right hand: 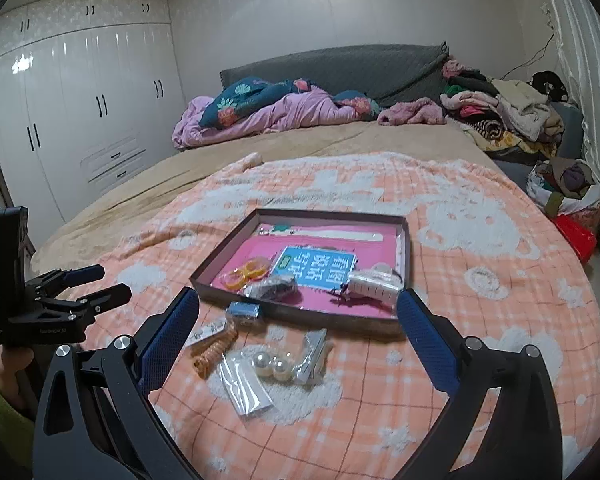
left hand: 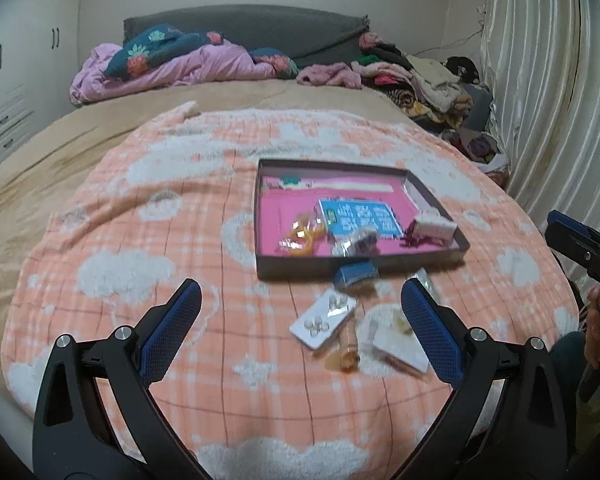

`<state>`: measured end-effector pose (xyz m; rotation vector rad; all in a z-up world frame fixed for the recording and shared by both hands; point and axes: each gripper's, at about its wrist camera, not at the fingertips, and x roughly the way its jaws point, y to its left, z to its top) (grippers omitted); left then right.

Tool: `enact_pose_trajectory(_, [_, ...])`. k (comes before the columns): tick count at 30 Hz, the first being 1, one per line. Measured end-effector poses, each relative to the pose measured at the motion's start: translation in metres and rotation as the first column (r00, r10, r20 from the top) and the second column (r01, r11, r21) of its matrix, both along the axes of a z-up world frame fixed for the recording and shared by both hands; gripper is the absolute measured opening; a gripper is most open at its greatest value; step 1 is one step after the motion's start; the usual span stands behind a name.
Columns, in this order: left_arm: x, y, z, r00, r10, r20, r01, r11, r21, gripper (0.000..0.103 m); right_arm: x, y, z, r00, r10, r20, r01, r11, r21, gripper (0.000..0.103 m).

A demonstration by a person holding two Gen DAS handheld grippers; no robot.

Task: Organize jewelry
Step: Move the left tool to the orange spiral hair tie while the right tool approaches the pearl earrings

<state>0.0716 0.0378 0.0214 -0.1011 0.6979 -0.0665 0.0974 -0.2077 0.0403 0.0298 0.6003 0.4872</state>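
A shallow dark box with a pink inside [left hand: 440, 256] [right hand: 220, 256] lies on the orange checked blanket. It holds orange rings [left hand: 302, 234] [right hand: 248, 272], a blue card [left hand: 360, 216] [right hand: 312, 266], a white hair clip [left hand: 434, 224] [right hand: 374, 284] and a clear bag [right hand: 272, 286]. In front of it lie a white earring card [left hand: 324, 320], an orange spiral hair tie [right hand: 214, 350], a pair of pearl earrings in a bag [right hand: 270, 366], a small blue piece [left hand: 354, 274] [right hand: 244, 311]. My left gripper [left hand: 300, 312] and right gripper [right hand: 298, 320] are open, empty, above these loose items.
The orange blanket [left hand: 140, 240] covers the bed's near end. Bedding [right hand: 268, 112] and a pile of clothes [right hand: 508, 112] lie at the headboard. White wardrobes [right hand: 80, 120] stand left. A curtain [left hand: 548, 80] hangs at the right. A red bag [right hand: 574, 236] sits beside the bed.
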Motion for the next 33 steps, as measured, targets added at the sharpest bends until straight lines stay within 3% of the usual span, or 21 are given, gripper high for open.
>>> enact_pose_trajectory(10, [-0.010, -0.006, -0.032, 0.995, -0.054, -0.083, 0.053, 0.999, -0.013, 0.088, -0.005, 0.009, -0.022, 0.996, 0.049, -0.077, -0.049, 0.999, 0.002, 0.098])
enact_pose_trajectory(15, [-0.016, -0.007, -0.043, 0.992, -0.065, -0.108, 0.063, 0.998, -0.021, 0.087, -0.005, 0.012, -0.038, 0.989, 0.061, -0.138, -0.061, 0.998, 0.008, 0.088])
enact_pose_trajectory(21, [-0.018, -0.016, -0.055, 0.985, -0.096, -0.141, 0.095, 0.995, -0.011, 0.077, -0.006, 0.020, -0.054, 0.976, 0.088, -0.199, -0.087, 0.996, 0.016, 0.080])
enact_pose_trajectory(26, [-0.015, -0.024, -0.069, 0.976, -0.124, -0.178, 0.124, 0.992, -0.012, 0.057, -0.002, 0.027, -0.068, 0.963, 0.109, -0.247, -0.105, 0.994, 0.029, 0.070])
enact_pose_trajectory(33, [-0.006, -0.037, -0.088, 0.965, -0.152, -0.214, 0.154, 0.988, -0.006, 0.048, 0.005, 0.042, -0.087, 0.944, 0.130, -0.303, -0.126, 0.992, 0.033, 0.063])
